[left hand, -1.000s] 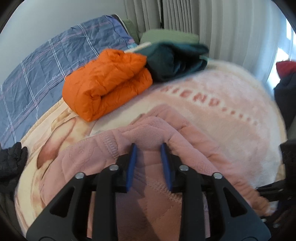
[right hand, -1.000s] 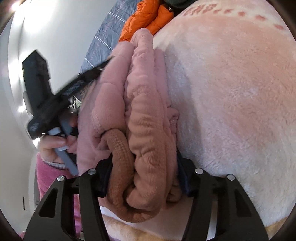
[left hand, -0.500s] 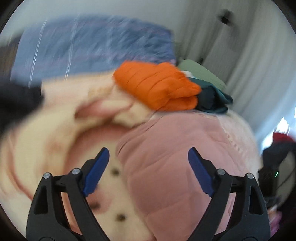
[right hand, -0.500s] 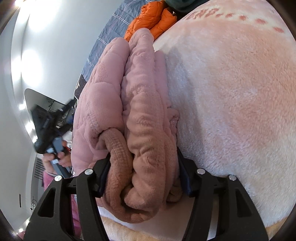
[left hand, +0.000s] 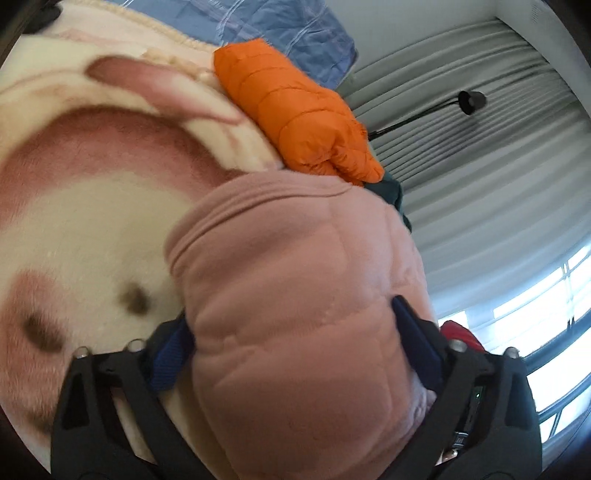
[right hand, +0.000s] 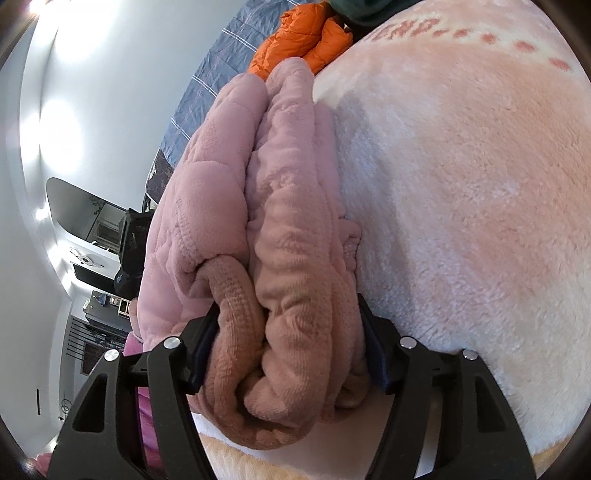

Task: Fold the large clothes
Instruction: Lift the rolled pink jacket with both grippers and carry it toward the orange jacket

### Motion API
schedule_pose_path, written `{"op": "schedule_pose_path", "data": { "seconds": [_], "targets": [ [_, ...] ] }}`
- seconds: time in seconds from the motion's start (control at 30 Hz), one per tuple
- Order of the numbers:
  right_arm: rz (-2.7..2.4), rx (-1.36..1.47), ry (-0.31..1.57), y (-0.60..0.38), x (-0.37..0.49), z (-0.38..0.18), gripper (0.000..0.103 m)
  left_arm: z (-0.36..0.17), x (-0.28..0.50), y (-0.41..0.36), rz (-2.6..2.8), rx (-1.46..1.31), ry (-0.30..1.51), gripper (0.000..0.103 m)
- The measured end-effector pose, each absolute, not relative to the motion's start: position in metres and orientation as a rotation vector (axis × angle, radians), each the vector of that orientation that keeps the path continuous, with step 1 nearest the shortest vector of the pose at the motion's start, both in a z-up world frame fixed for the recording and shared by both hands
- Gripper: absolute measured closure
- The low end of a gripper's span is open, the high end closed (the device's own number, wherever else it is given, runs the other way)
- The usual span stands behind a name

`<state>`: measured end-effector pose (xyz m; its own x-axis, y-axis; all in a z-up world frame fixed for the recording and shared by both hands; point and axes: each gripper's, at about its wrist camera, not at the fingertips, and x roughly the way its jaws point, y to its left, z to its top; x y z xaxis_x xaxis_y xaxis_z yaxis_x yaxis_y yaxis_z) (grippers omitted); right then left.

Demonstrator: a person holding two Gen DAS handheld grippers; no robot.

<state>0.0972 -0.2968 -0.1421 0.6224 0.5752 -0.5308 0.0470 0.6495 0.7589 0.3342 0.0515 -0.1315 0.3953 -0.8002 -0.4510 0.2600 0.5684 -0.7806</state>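
A thick pink fleece garment (left hand: 295, 258) lies folded into a bundle on the pink-and-cream plush blanket (left hand: 74, 221). My left gripper (left hand: 291, 325) stands wide around one end of it, a blue pad on either side, the fabric filling the gap and bulging over the right finger. In the right wrist view the same pink garment (right hand: 229, 192) shows its stacked layers. My right gripper (right hand: 288, 314) clamps the rolled end with both pads against the fabric, and its jaws are opening slightly.
A folded orange puffer jacket (left hand: 295, 110) and a dark green garment (left hand: 391, 192) lie beyond the bundle. A blue checked quilt (left hand: 288, 29) lies behind them. Grey curtains, a black lamp (left hand: 469, 101) and a window fill the right. Blanket (right hand: 461, 184) spreads right of the bundle.
My left gripper let go of the pink fabric, opened wide, rolled and dropped down to straddle the bundle's end. The right gripper stayed in place on its end.
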Motion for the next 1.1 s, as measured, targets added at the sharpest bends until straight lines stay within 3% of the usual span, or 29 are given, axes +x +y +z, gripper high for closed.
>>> {"op": "schedule_pose_path", "data": {
  "seconds": [0.13, 0.23, 0.47, 0.67, 0.9, 1.1],
  "targets": [
    [0.343, 0.819, 0.825, -0.296, 0.091, -0.126, 0.051, -0.106, 0.325, 0.056, -0.733, -0.596, 0.878, 0.034],
    [0.349, 0.718, 0.764, -0.285, 0.084, -0.097, 0.054, -0.076, 0.309, 0.061, -0.739, -0.555, 0.812, 0.037],
    [0.494, 0.623, 0.638, -0.26, 0.106, -0.038, 0.054, 0.013, 0.287, 0.094, -0.735, -0.475, 0.628, 0.037],
    [0.623, 0.589, 0.629, -0.233, 0.193, 0.001, 0.054, 0.069, 0.303, 0.144, -0.654, -0.459, 0.538, 0.037],
    [0.627, 0.566, 0.653, -0.208, 0.306, 0.015, 0.054, 0.096, 0.388, 0.189, -0.539, -0.445, 0.543, 0.037],
    [0.581, 0.613, 0.678, -0.203, 0.398, -0.016, 0.054, 0.093, 0.495, 0.197, -0.473, -0.361, 0.562, 0.036]
  ]
}}
